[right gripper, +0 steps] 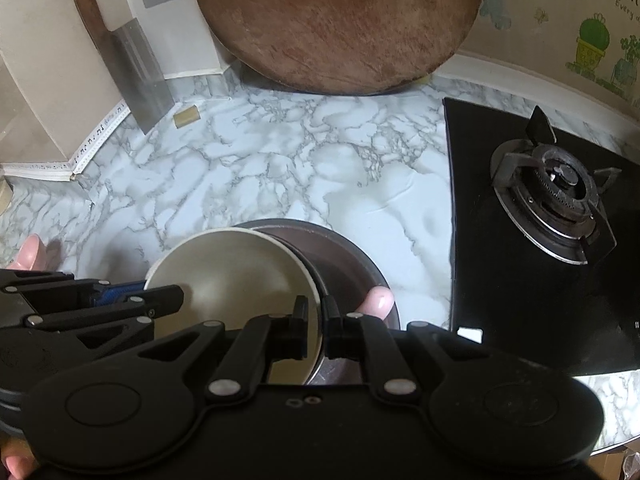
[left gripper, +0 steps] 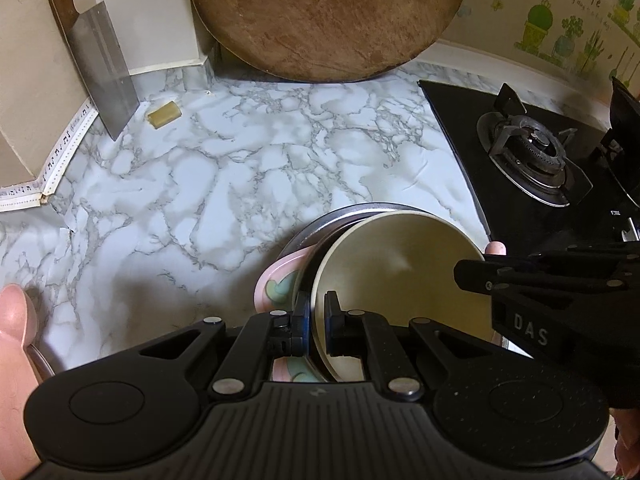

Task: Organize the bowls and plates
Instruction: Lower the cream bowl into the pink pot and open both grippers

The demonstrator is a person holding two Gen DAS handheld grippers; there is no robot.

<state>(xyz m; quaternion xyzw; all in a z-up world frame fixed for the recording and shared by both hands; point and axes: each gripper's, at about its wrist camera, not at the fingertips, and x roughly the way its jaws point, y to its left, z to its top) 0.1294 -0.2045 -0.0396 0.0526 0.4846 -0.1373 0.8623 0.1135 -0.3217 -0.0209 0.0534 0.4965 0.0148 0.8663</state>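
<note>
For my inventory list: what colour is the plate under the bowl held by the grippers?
Pink, with a pastel green pattern; the pink patterned plate shows best in the left wrist view.

Matte black hand-held gripper with silver rivets, "DAS" lettering.

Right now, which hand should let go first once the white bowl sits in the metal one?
Probably the right. Both grippers pinch the white bowl's rim, but the right gripper sits beside the metal bowl, squeezed against it. The left gripper grips the freer side over the pink plate, so it can steady things.
</note>
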